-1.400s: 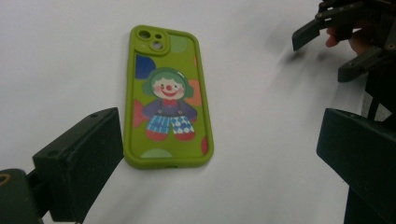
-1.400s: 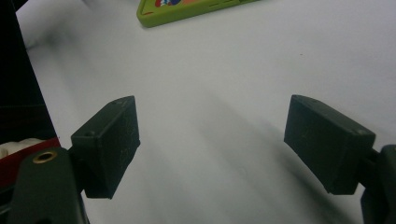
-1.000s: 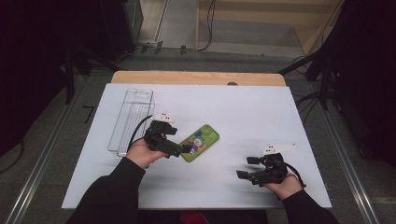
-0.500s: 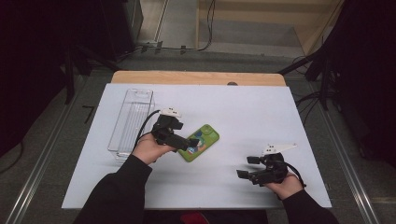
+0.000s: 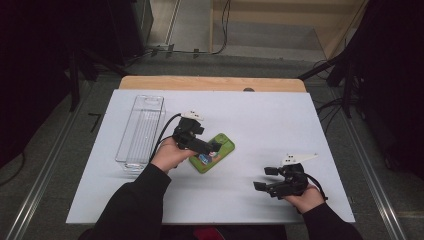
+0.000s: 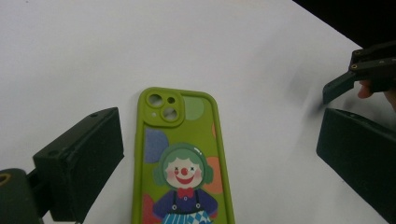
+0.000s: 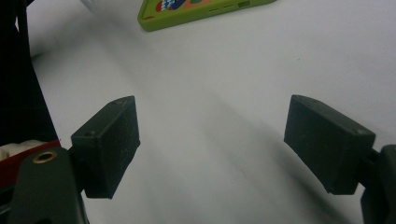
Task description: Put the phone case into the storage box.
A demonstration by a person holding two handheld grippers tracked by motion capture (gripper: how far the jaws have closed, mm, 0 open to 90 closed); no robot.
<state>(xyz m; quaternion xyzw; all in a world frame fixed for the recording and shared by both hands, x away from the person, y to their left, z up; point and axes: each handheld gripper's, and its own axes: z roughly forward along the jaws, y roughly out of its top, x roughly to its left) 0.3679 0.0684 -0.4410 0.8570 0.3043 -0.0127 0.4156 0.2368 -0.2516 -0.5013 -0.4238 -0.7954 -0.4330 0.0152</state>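
A green phone case (image 5: 206, 162) with a clown picture lies flat on the white table, near the middle. My left gripper (image 5: 214, 148) hovers over it, open. In the left gripper view the phone (image 6: 182, 163) lies between and below the wide-apart jaws of the left gripper (image 6: 222, 130), camera end away from me; the pads do not touch it. My right gripper (image 5: 262, 179) rests low at the front right, open, pointing left toward the phone. In the right gripper view, nothing is between the jaws of the right gripper (image 7: 212, 121), and the phone's edge (image 7: 196, 9) is at the top.
A clear plastic tray (image 5: 141, 131) stands lengthwise at the left of the white table top (image 5: 270, 115). A wooden strip (image 5: 210, 82) runs along the far edge. The right gripper's tips (image 6: 355, 74) show at the upper right of the left gripper view.
My left gripper has slid to the right and now sits over the green phone. The right gripper has stayed where it was, still open.
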